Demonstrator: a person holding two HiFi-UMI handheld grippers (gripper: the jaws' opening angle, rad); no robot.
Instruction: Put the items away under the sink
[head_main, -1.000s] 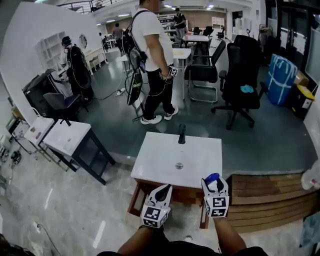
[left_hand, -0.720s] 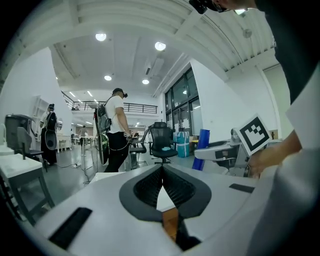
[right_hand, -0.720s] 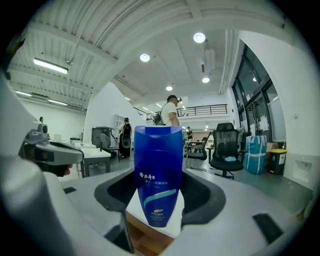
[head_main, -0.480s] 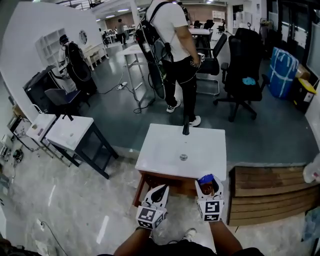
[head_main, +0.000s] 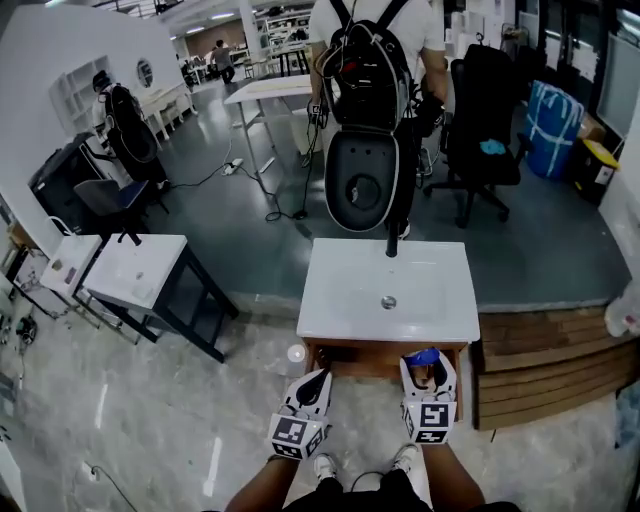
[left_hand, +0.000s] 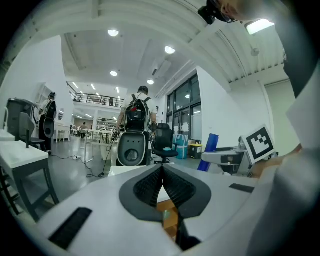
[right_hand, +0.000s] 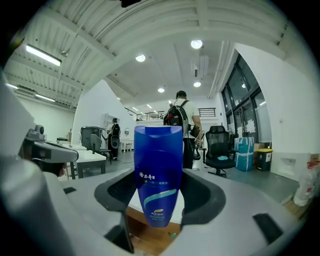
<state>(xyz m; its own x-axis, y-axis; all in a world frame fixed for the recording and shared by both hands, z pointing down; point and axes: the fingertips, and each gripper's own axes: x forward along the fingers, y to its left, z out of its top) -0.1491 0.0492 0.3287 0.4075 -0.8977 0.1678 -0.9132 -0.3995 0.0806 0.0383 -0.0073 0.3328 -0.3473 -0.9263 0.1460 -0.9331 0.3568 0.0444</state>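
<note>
A blue shampoo bottle (right_hand: 157, 172) stands upright between the jaws of my right gripper (right_hand: 159, 192), which is shut on it; its blue top (head_main: 425, 356) shows in the head view just before the sink's front edge. My left gripper (head_main: 312, 383) is shut with nothing in it, its ribbed pads (left_hand: 161, 186) touching. Both grippers hover side by side in front of the white sink unit (head_main: 340, 312), whose wooden cabinet opening (head_main: 365, 362) lies below the basin. A black tap (head_main: 392, 243) stands at the sink's far edge.
A person with a black backpack (head_main: 365, 75) stands right behind the sink. A wooden platform (head_main: 545, 370) lies to the right, a white table on a dark frame (head_main: 135, 275) to the left. Office chairs (head_main: 485, 120) and desks stand further back.
Both grippers and the head have come closer to the sink, which now sits straight ahead. The person behind it has walked from the left to directly behind the tap. The grip on the bottle is unchanged.
</note>
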